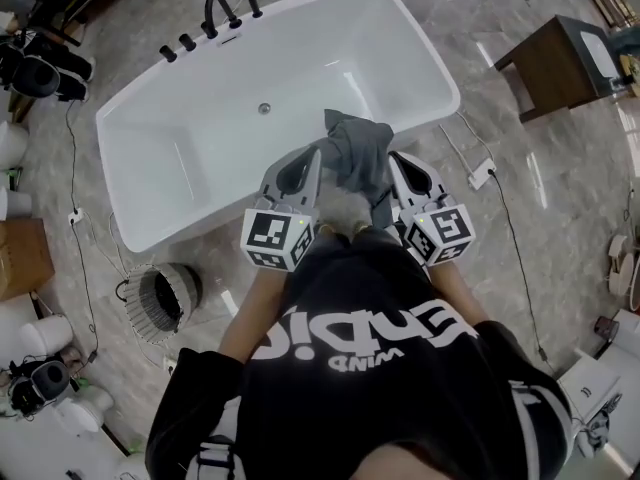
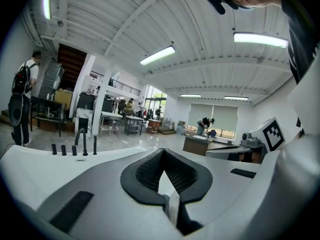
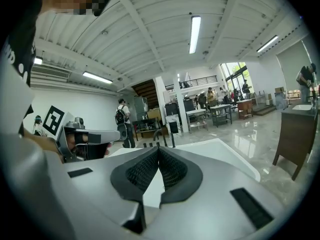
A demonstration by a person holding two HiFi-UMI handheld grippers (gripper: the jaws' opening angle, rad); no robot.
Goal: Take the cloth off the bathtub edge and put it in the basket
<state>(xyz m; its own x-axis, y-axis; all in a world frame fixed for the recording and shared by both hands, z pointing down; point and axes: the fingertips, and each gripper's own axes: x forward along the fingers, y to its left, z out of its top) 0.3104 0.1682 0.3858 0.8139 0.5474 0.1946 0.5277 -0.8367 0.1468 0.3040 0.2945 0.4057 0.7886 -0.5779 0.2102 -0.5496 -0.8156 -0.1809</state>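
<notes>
With left tool (image 1: 316,160) and right tool (image 1: 394,162) clenched empty — open 1, pinch cloth (image 1: 356,146) above bathtub (image 1: 440,68) edge, lift clear.

- And there's the black short-sleeved T-shirt (image 1: 400,388), with bold white lettering (image 1: 370,340) across it.
- Just ahead of the T-shirt sits the pale grey moulded-plastic left gripper (image 1: 316,155), with black netted pads (image 2: 150,171) lining its jaws.
- Beside it is the right gripper (image 1: 391,160), with the same grey shell.
- Nearest the T-shirt, each gripper carries a white cube with black square markers (image 1: 278,238).
</notes>
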